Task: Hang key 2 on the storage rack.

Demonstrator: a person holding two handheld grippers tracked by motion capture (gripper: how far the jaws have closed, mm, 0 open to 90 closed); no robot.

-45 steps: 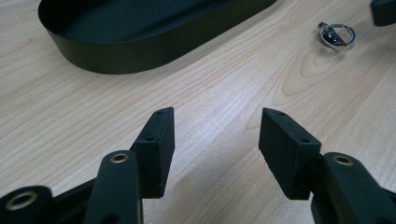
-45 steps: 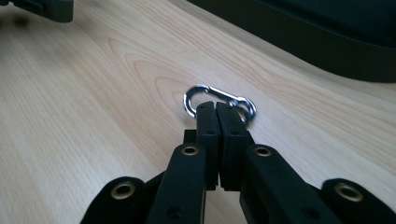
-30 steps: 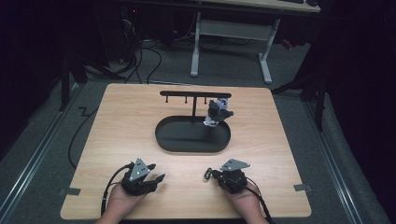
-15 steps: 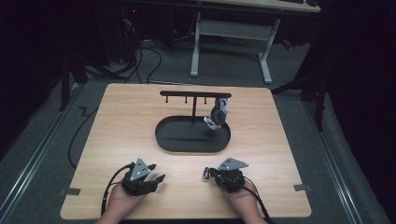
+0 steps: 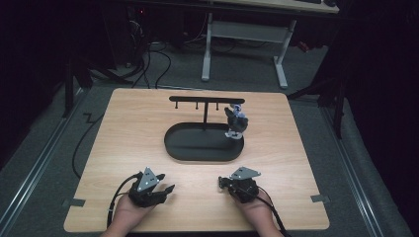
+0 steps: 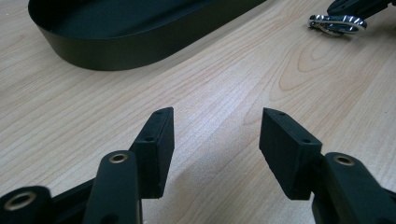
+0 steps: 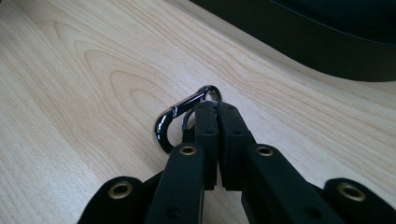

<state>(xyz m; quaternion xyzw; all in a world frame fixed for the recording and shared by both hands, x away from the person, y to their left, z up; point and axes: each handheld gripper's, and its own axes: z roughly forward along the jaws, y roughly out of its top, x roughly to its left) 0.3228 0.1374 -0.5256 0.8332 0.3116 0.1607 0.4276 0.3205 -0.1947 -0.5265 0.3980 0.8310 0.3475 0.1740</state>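
Before you lies one wooden table [image 5: 123, 128], and on it stands one black oval tray [image 5: 197, 148] with one black T-shaped rack [image 5: 205, 100] rising from it; under the rack's bar you can count three short pegs, and one small grey-and-blue figure [image 5: 236, 122] hangs at its right end. You hold two grippers, one left gripper [image 5: 163, 190] and one right gripper [image 5: 221, 183], each with two black jaws. One shiny metal carabiner [image 7: 180, 122] sits at the right gripper's closed tips.
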